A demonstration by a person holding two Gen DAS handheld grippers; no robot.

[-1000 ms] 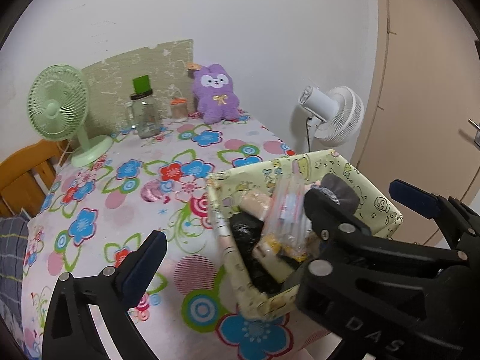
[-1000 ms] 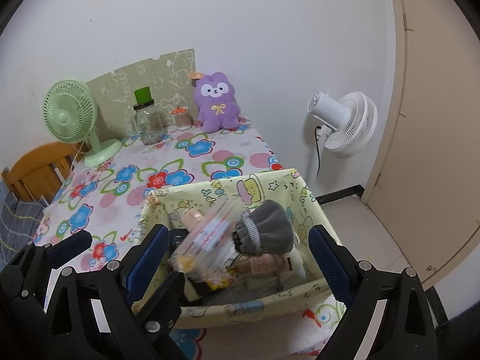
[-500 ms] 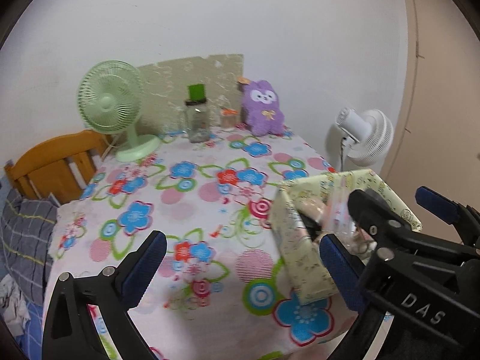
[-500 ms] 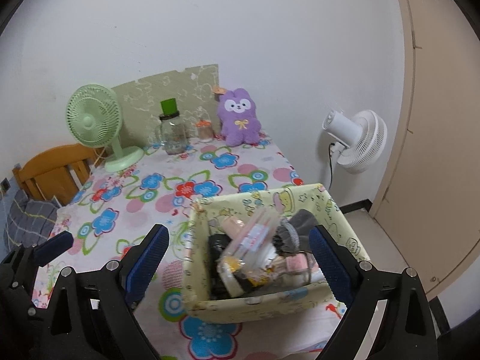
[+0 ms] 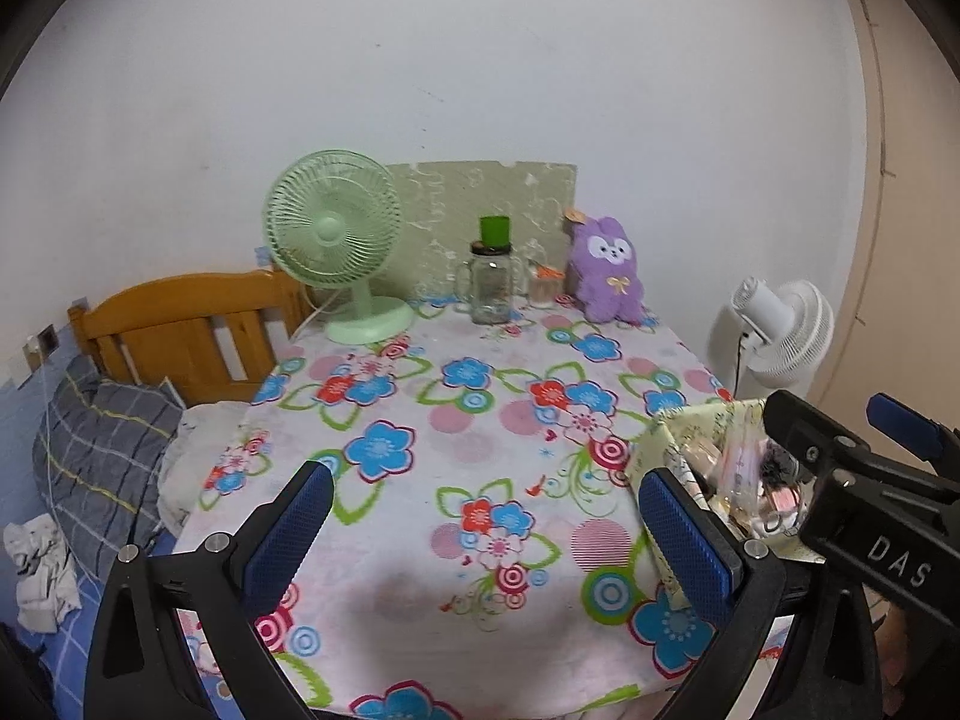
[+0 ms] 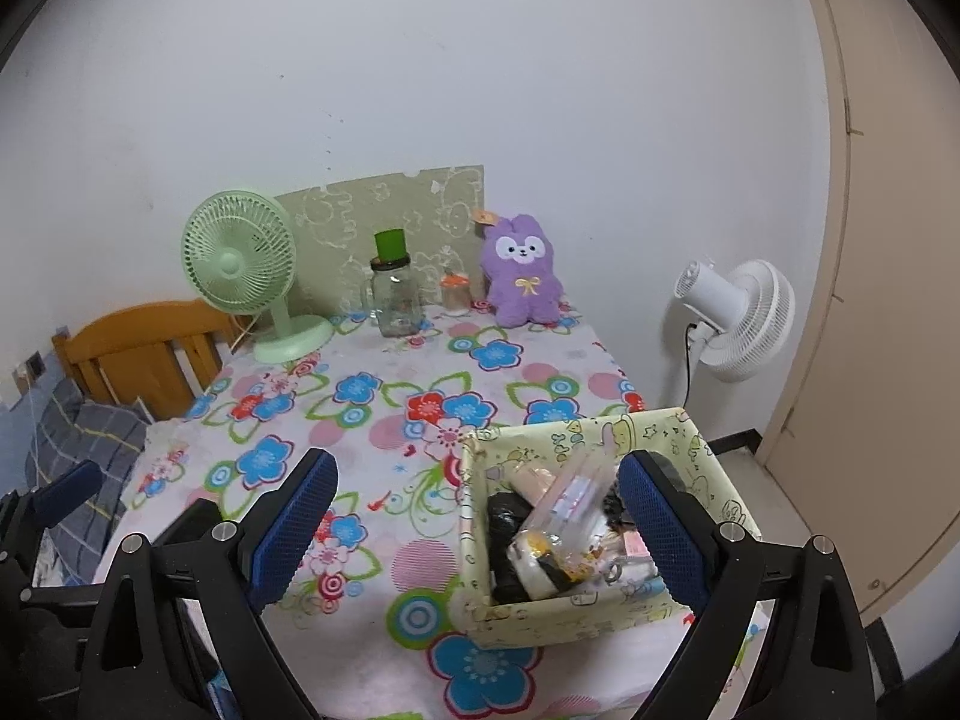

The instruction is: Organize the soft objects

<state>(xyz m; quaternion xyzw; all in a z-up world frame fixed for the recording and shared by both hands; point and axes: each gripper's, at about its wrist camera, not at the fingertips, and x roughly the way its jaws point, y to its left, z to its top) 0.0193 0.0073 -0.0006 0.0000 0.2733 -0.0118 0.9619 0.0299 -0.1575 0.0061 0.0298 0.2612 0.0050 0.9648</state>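
At the near right corner of the desk, a pale yellow fabric box with cartoon print, packed with a clear plastic packet, a black bundle and other small soft items too jumbled to name. Just over its right side, the right tool, blue pads spread wide, empty, one pad in front of the box interior. To the left over the flowered cloth, the left tool, likewise spread wide and holding nothing. Far across the desk against the wall, a purple plush bunny sitting upright, well apart from the box. Beside it a small orange-lidded jar, a glass jar with a green cap, a green desk fan. Behind these, a green patterned board. Off the desk to the right, a white fan; to the left, a wooden headboard and grey checked bedding.
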